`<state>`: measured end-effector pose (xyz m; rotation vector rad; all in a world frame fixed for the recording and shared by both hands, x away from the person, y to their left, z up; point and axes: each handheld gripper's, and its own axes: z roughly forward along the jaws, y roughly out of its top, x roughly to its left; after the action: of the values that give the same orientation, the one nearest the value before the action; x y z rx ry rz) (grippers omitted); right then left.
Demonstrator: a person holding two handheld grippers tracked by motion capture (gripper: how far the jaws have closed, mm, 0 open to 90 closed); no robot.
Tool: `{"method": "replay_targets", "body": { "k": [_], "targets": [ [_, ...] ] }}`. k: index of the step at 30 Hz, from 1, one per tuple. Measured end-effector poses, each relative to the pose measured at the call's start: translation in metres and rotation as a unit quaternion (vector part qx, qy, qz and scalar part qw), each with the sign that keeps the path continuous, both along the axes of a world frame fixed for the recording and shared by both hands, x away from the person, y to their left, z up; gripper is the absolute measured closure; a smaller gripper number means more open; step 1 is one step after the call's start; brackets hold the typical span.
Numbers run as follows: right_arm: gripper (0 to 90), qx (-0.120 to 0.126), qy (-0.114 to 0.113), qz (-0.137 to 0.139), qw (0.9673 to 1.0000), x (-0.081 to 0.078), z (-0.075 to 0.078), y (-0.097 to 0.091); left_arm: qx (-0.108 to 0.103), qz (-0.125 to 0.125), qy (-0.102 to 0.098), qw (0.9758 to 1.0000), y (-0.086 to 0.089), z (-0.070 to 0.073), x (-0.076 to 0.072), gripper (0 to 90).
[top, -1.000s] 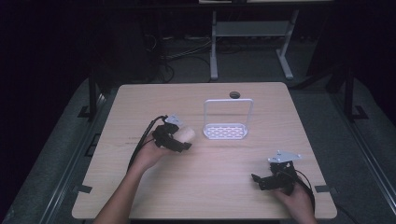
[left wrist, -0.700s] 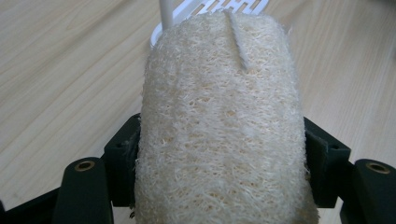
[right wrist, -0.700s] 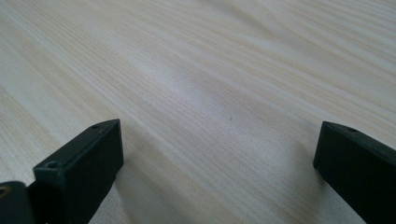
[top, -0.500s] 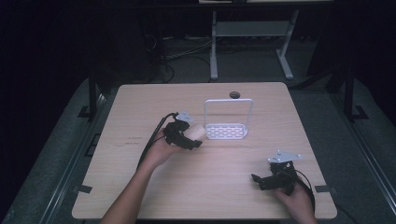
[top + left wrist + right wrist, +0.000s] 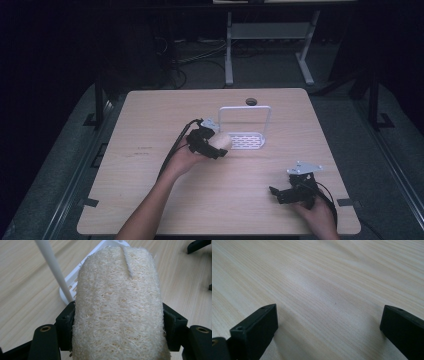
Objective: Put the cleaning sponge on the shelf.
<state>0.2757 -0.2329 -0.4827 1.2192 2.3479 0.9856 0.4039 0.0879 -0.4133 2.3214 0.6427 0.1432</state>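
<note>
Left hand-held gripper (image 5: 214,145), near the middle of the high view, is clamped on a pale beige, oval loofah sponge of coarse fibre (image 5: 120,305); in the left gripper view its two black jaws press the sponge from both sides. The sponge is lifted from the light wooden tabletop (image 5: 150,120) and hangs just to the left of a small white plastic rack with a slotted base and a tall loop frame (image 5: 247,140). In the left gripper view the white bar of the frame and a corner of the slotted base appear in the upper left, behind the sponge.

Right hand-held gripper (image 5: 280,192) sits low at the lower right of the high view, well apart from the rack. It is released: in the right gripper view its jaws stand wide with nothing between them except bare wood.

As I judge it, the work is to put the sponge on the rack. The picking up is done, and the carrying is almost done. What is left is to bring the sponge over the slotted base, lower it there and let go.
</note>
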Motion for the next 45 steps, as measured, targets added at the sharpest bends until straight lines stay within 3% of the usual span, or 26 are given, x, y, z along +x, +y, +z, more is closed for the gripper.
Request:
{"method": "replay_targets", "body": {
  "k": [17, 19, 45],
  "targets": [
    [1.3, 0.001, 0.0, 0.003, 1.0, 0.0, 0.0, 0.0, 0.004, -0.01, -0.007, 0.9999, -0.03, 0.001, 0.007, 29.4],
    [1.3, 0.001, 0.0, 0.003, 1.0, 0.0, 0.0, 0.0, -0.003, -0.002, -0.006, 1.0, -0.035, 0.001, 0.007, 29.4],
    [1.3, 0.003, 0.001, 0.005, 1.0, -0.001, 0.0, 0.001, 0.014, 0.002, -0.011, 0.9998, -0.077, -0.009, 0.024, 29.4]
  ]
}}
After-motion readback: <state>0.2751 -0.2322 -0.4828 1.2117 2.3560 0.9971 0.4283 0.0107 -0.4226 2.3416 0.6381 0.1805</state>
